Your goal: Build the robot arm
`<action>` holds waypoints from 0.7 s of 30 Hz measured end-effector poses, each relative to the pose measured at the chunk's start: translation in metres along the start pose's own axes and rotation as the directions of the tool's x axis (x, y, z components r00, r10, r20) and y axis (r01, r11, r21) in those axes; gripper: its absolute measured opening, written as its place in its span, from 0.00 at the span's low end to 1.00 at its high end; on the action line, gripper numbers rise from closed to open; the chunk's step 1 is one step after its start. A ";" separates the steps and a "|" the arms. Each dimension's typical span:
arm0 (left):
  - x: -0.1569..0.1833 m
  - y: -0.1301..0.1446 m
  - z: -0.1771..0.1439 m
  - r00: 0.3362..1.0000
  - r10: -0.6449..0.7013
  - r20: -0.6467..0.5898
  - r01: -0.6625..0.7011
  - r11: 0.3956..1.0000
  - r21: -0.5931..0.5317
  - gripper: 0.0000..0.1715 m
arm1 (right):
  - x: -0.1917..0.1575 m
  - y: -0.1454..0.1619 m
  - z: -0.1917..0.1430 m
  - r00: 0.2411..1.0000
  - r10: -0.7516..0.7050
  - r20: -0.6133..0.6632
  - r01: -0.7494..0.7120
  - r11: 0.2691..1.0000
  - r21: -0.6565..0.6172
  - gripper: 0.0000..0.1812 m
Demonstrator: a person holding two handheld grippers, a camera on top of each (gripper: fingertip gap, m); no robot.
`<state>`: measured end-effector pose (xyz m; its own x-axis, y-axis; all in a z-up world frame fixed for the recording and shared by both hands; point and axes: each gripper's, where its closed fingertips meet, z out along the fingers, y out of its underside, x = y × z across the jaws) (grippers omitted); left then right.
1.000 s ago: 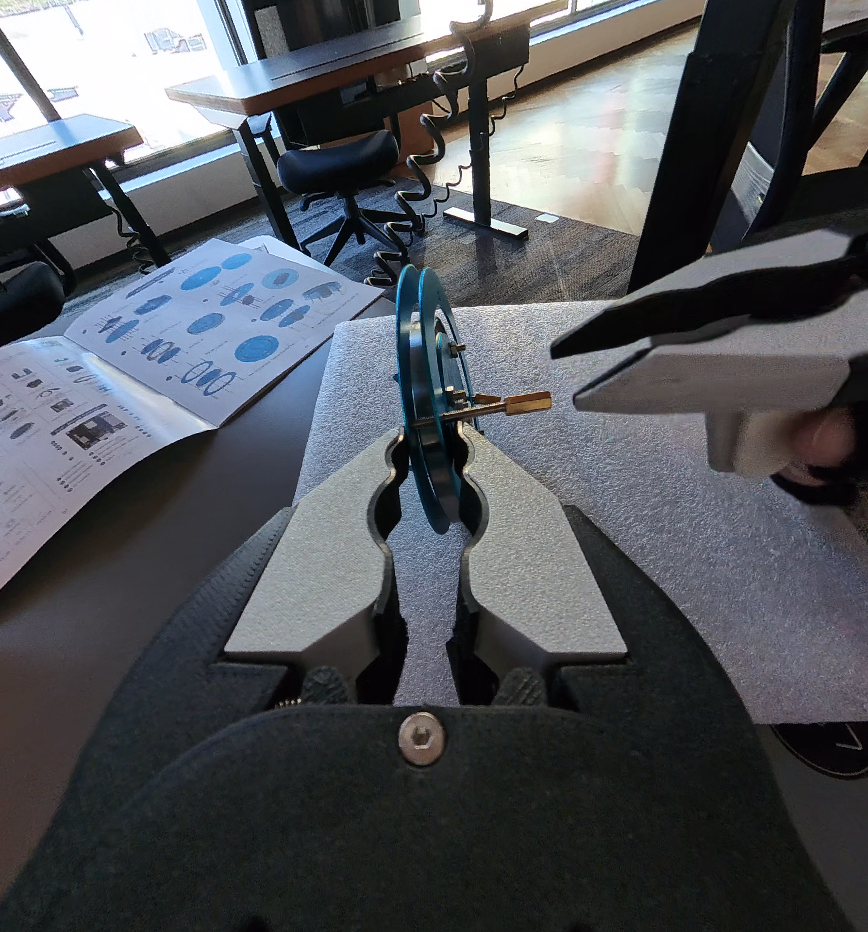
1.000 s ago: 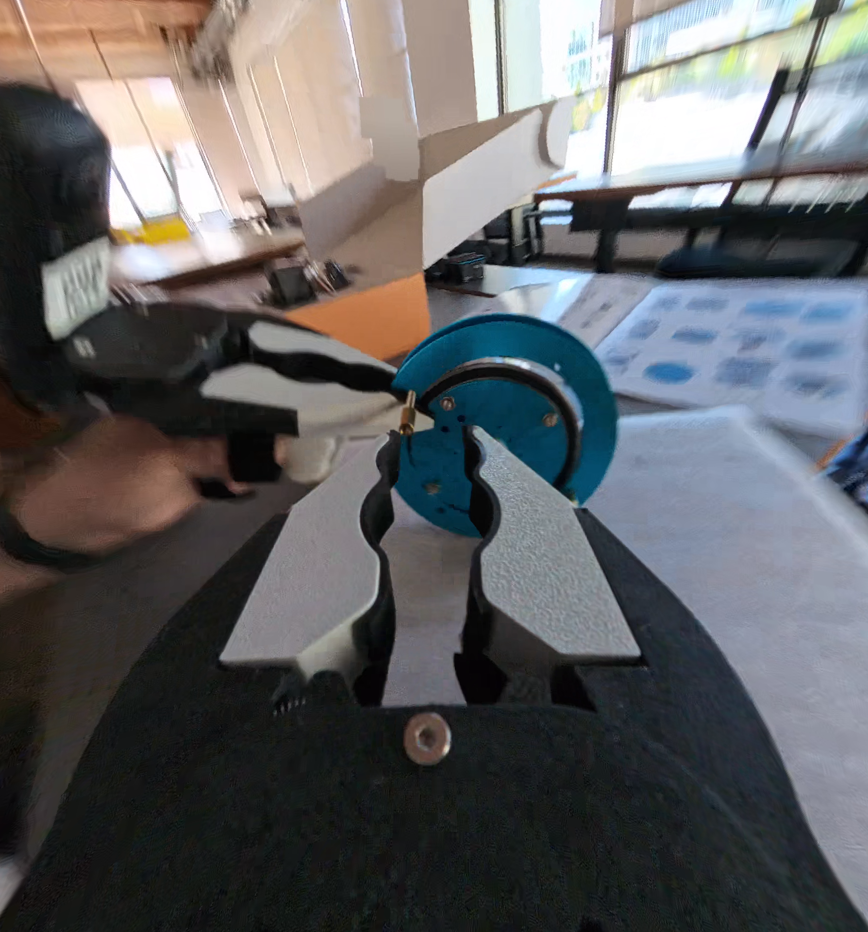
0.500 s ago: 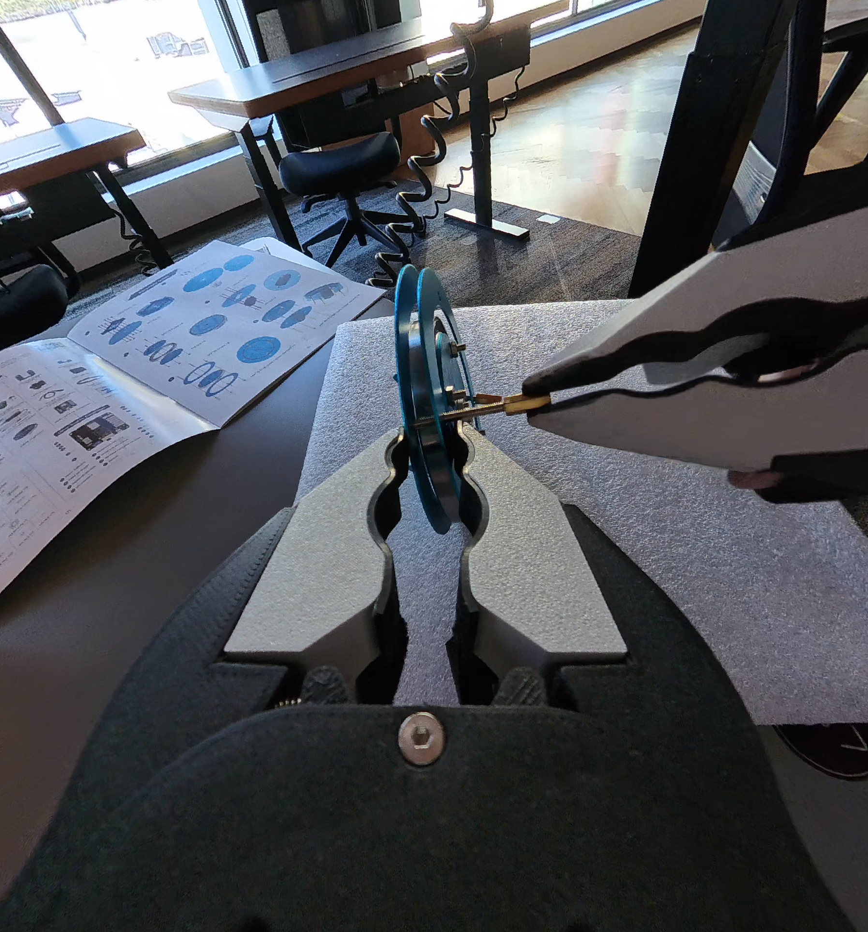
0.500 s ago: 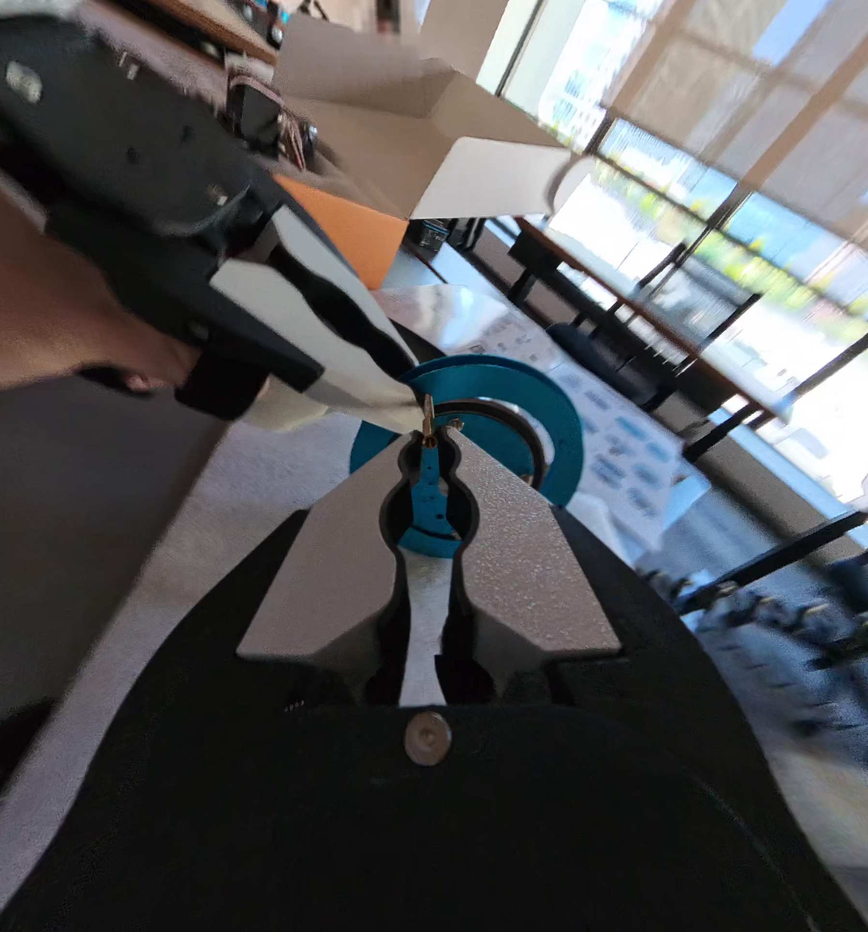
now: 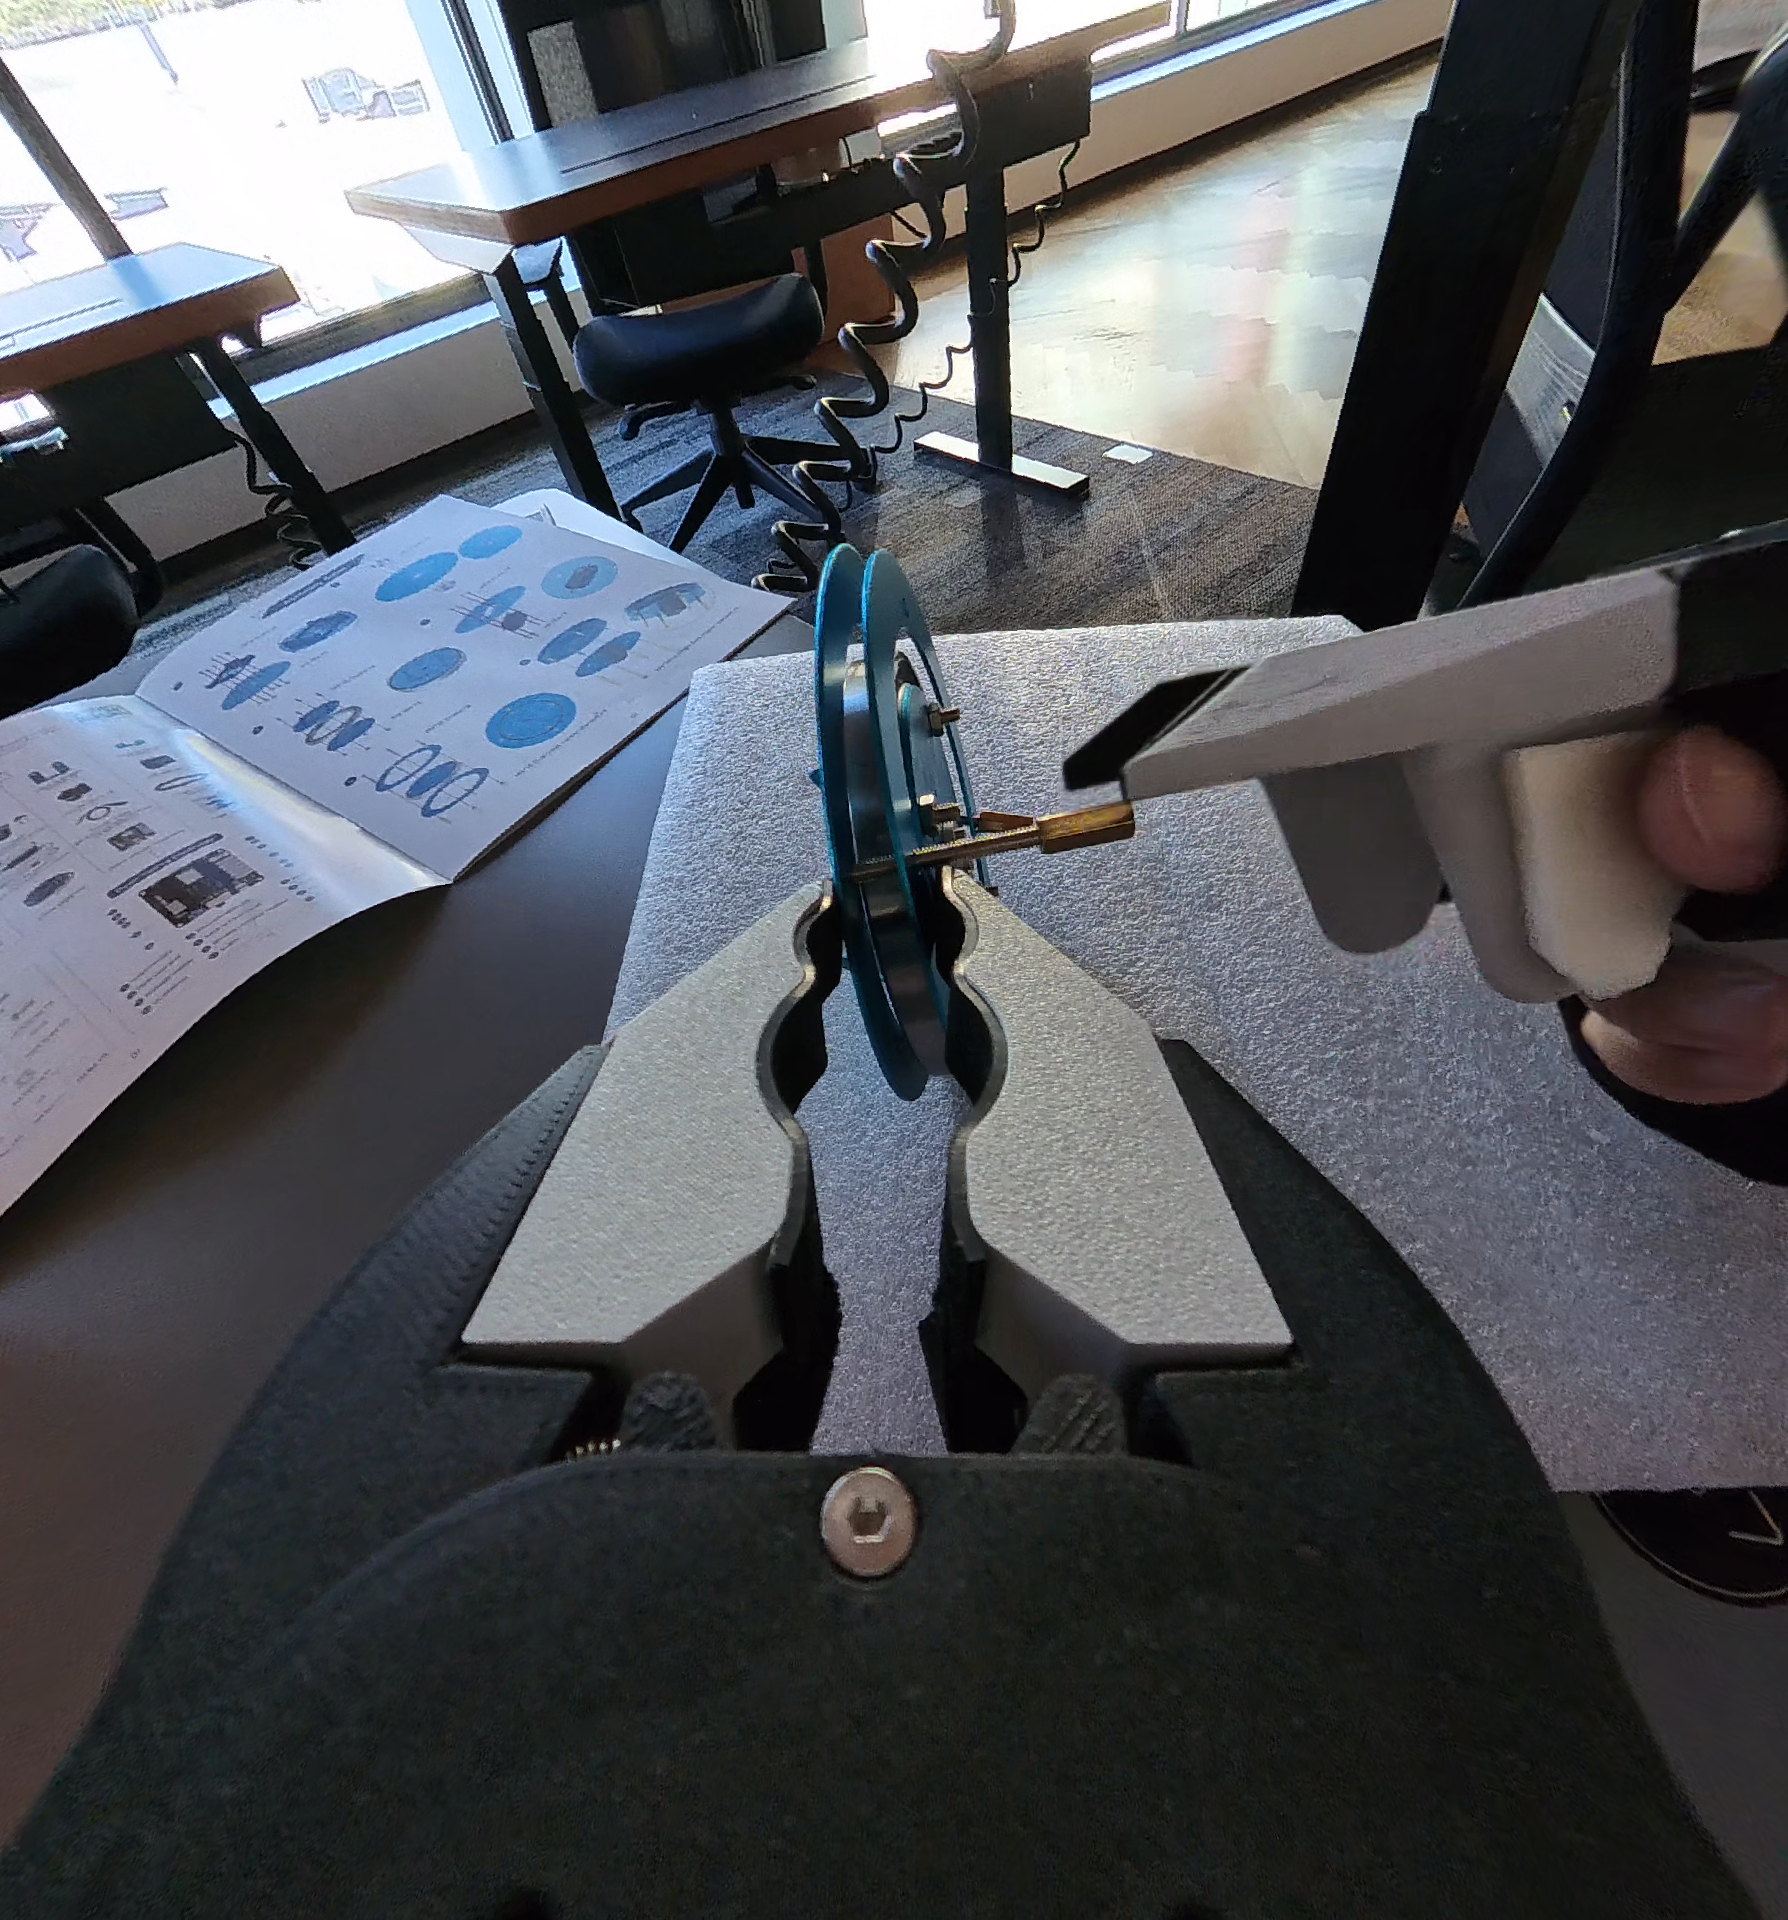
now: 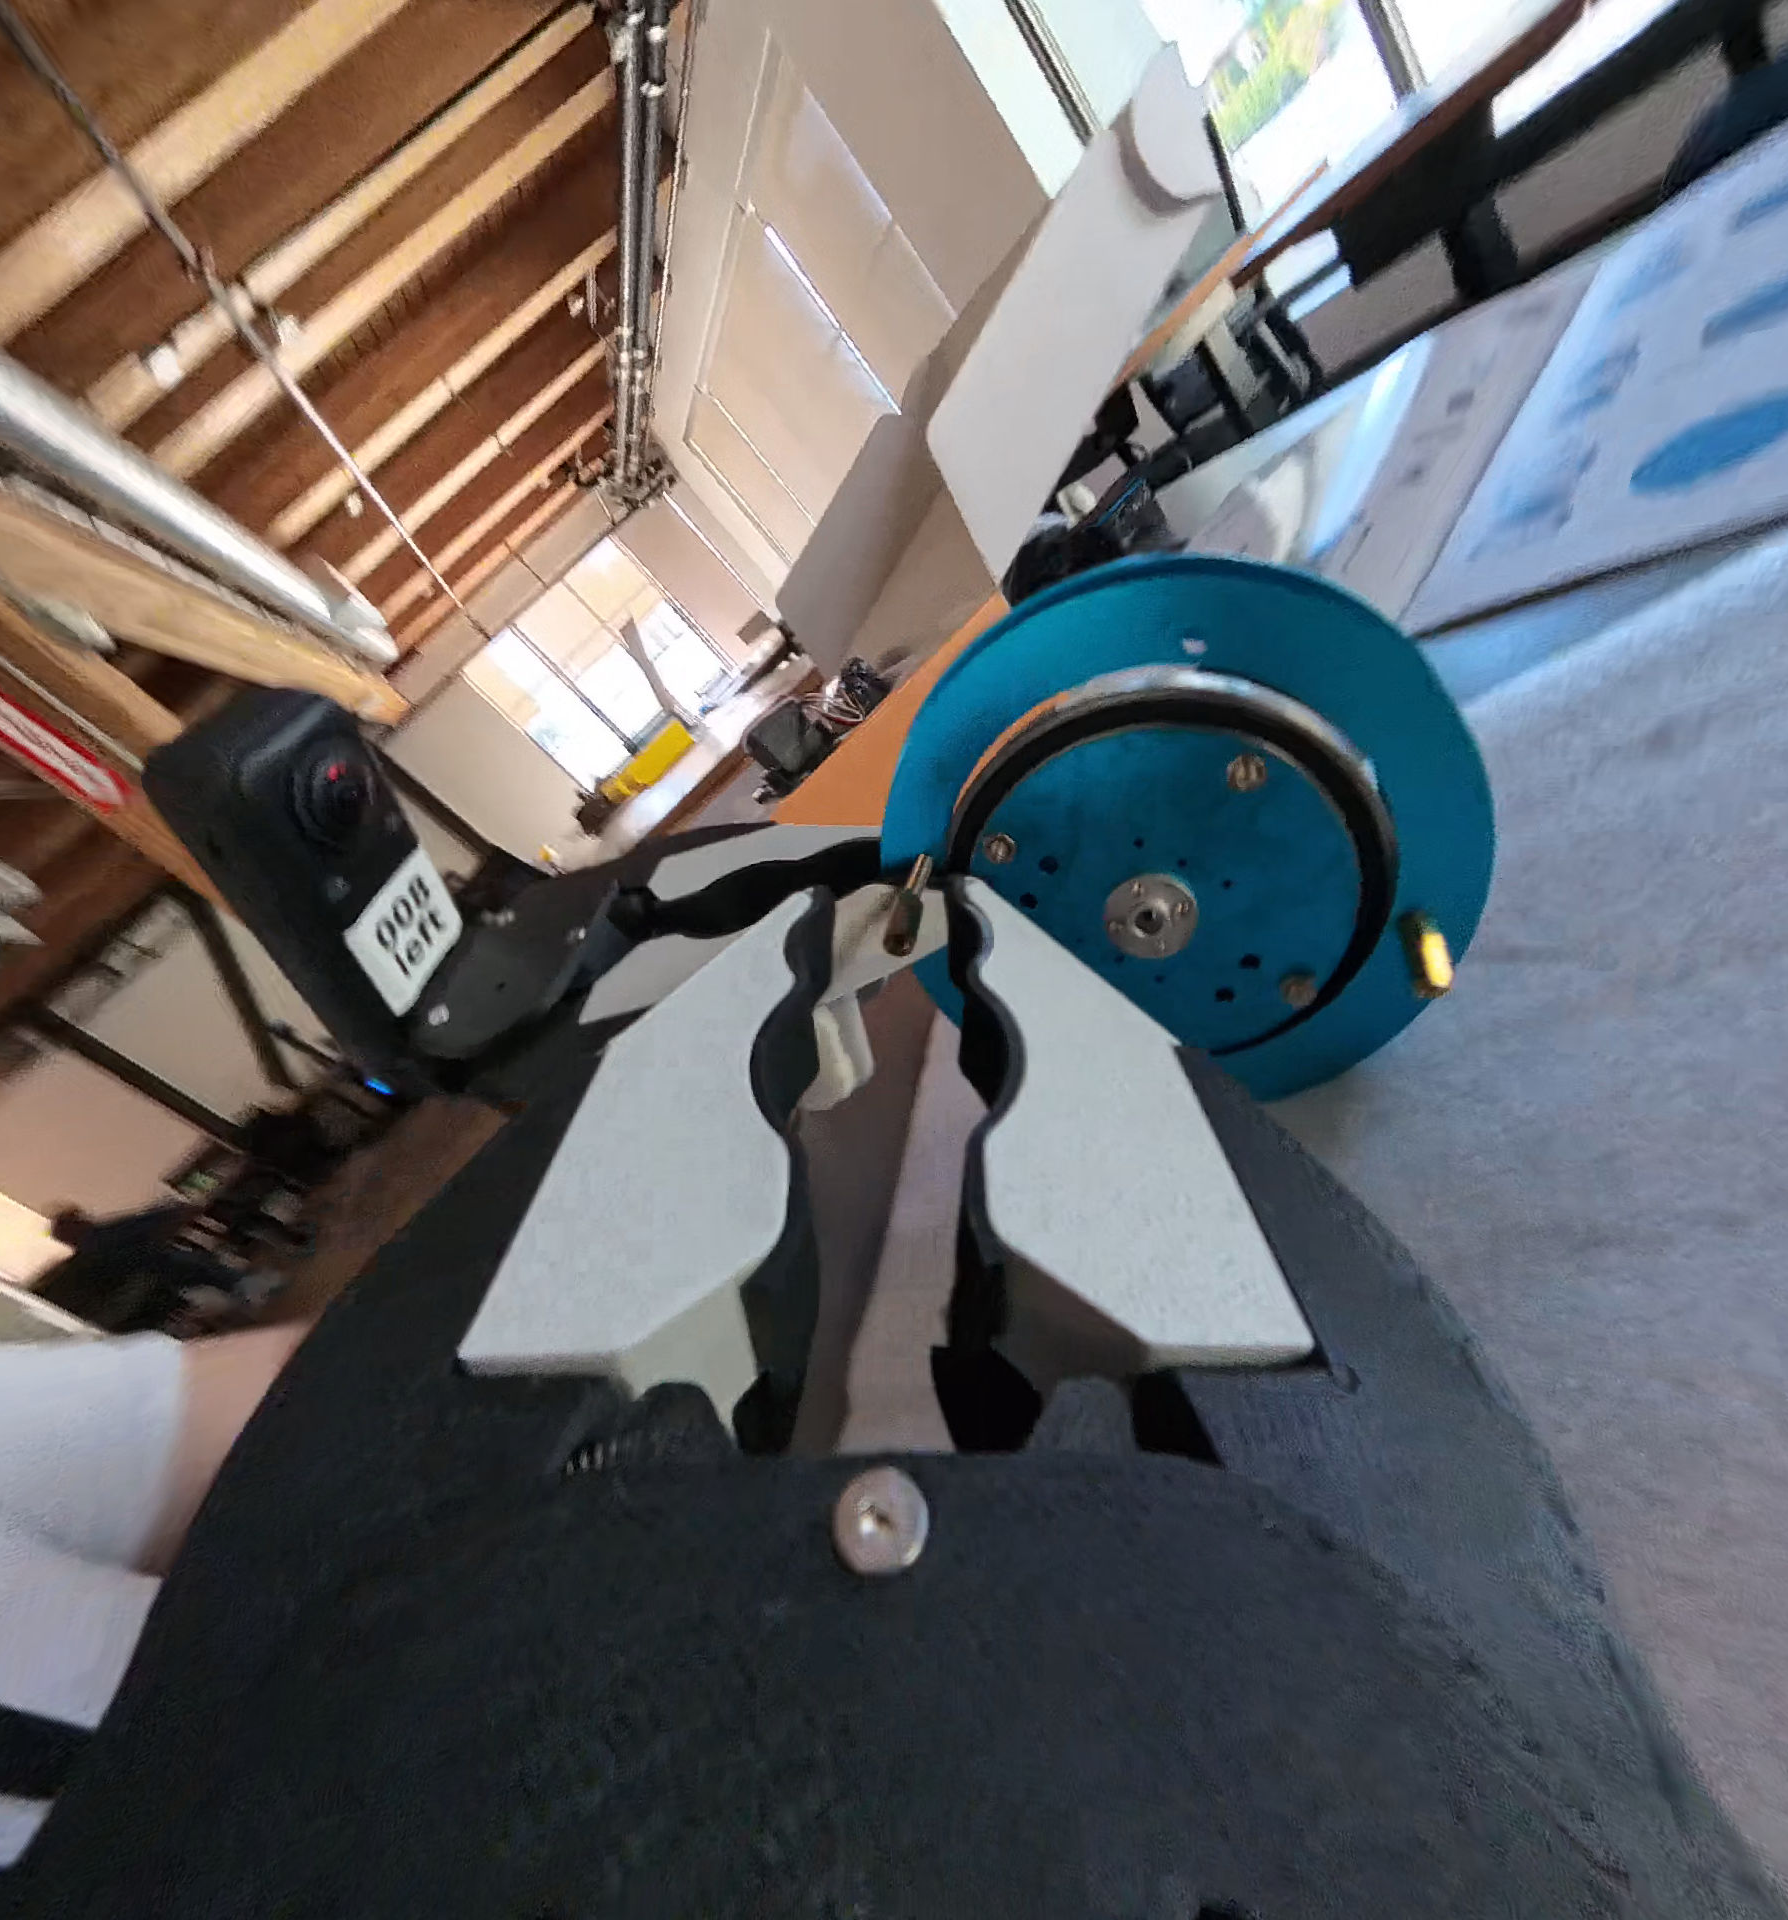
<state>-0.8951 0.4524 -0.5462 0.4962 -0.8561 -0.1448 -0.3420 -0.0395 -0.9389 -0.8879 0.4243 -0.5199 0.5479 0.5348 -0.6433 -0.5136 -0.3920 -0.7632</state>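
Observation:
A blue two-disc assembly (image 5: 874, 790) with a steel ring between the discs stands on edge on a white foam mat (image 5: 1389, 1143). My left gripper (image 5: 892, 904) is shut on its near rim. A brass standoff (image 5: 1077, 831) sticks out sideways from the disc face. My right gripper (image 5: 1103, 774) comes in from the right, with its tip at the standoff's free end. In the right wrist view my right gripper (image 6: 890, 899) is open, and the standoff (image 6: 905, 904) lies loose between the fingertips. The disc face (image 6: 1181, 831) carries a second standoff (image 6: 1425, 951). The left gripper (image 6: 848, 883) holds the rim there.
An open instruction booklet (image 5: 298, 779) lies on the dark table (image 5: 246, 1195) left of the mat. Desks, a stool (image 5: 703, 332) and coiled cables stand beyond the table edge. A black post (image 5: 1389, 312) rises at the back right. A person's hand (image 5: 1700, 883) holds the right gripper. Across from one pair of fingers to the other is roughly 4 centimeters.
The right gripper came in and shut on the standoff half a second ago. It has since rolled about its axis, and its fingers now stand apart. The left gripper and disc have not moved.

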 end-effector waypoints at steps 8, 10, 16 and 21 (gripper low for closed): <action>0.000 0.000 0.000 1.000 -0.018 -0.010 0.018 1.000 0.001 0.09 | 0.012 -0.003 -0.008 0.372 -0.915 -0.156 0.873 0.402 -0.277 0.18; 0.000 0.000 0.000 1.000 -0.018 -0.011 0.018 1.000 0.001 0.09 | 0.016 -0.001 -0.005 0.149 -0.980 -0.129 0.913 0.187 -0.364 0.18; 0.000 0.000 0.000 1.000 -0.024 -0.014 0.024 1.000 0.002 0.09 | 0.004 0.008 0.003 -0.043 -0.993 -0.108 0.934 -0.001 -0.358 0.05; 0.000 0.000 0.000 1.000 -0.024 -0.015 0.024 1.000 0.002 0.09 | 0.008 0.007 0.003 -0.006 -0.994 -0.109 0.924 0.036 -0.380 0.06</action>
<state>-0.8950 0.4524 -0.5463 0.4921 -0.8626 -0.1175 -0.3285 -0.0590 -0.9426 -0.8894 0.4284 -0.5297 0.5792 0.3048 0.7561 0.7387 0.1961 -0.6449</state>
